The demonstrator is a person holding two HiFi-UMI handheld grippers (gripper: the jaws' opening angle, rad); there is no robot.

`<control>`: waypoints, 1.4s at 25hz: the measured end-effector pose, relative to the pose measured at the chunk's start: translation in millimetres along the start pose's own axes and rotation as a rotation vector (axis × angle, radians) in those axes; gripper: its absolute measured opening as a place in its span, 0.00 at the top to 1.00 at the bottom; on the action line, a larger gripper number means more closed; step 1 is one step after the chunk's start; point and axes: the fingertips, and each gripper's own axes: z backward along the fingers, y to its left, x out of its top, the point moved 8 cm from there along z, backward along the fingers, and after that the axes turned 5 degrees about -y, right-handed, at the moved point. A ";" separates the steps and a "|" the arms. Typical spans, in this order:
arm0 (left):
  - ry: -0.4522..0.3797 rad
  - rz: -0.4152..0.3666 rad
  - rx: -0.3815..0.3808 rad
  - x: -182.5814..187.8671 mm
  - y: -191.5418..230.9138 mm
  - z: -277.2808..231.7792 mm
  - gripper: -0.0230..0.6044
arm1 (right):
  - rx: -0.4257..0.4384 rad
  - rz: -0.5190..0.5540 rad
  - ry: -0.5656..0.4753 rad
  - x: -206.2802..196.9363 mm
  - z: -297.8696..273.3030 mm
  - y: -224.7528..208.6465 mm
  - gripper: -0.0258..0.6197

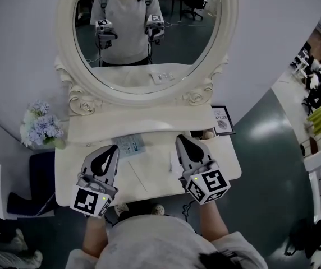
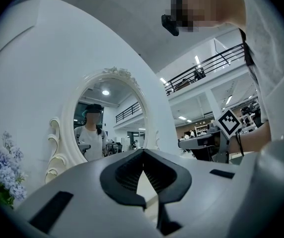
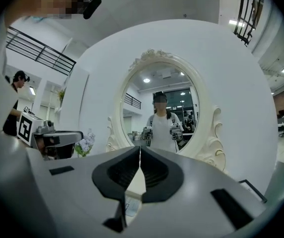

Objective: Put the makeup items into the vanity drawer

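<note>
In the head view, my left gripper [image 1: 109,152] and right gripper [image 1: 183,141] hover side by side over the cream vanity top [image 1: 149,175]. Each has its jaws shut with nothing between them. A pale blue packet [image 1: 130,144] lies flat on the top between the two tips, nearer the left one. A few small dark and pale items [image 1: 204,134] sit at the back right, just beyond the right gripper. In the left gripper view the left gripper [image 2: 143,153] points level toward the mirror, and in the right gripper view the right gripper [image 3: 140,148] does the same. No open drawer is visible.
An oval mirror in an ornate cream frame [image 1: 149,97] stands at the back and reflects the person and both grippers. A bunch of pale blue flowers [image 1: 41,126] sits at the left end and a small framed picture [image 1: 223,120] at the right. A shelf [image 1: 143,119] runs under the mirror.
</note>
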 end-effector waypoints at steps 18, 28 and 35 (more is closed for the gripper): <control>-0.011 -0.022 0.017 10.5 -8.3 8.5 0.94 | 0.082 0.029 -0.099 23.9 20.7 22.6 0.92; -0.010 -0.025 0.037 12.6 -12.4 11.3 0.94 | 0.116 0.022 -0.111 20.0 25.2 26.6 0.92; -0.009 -0.033 0.050 13.9 -13.6 11.8 0.94 | 0.137 0.006 -0.114 17.6 23.1 27.7 0.92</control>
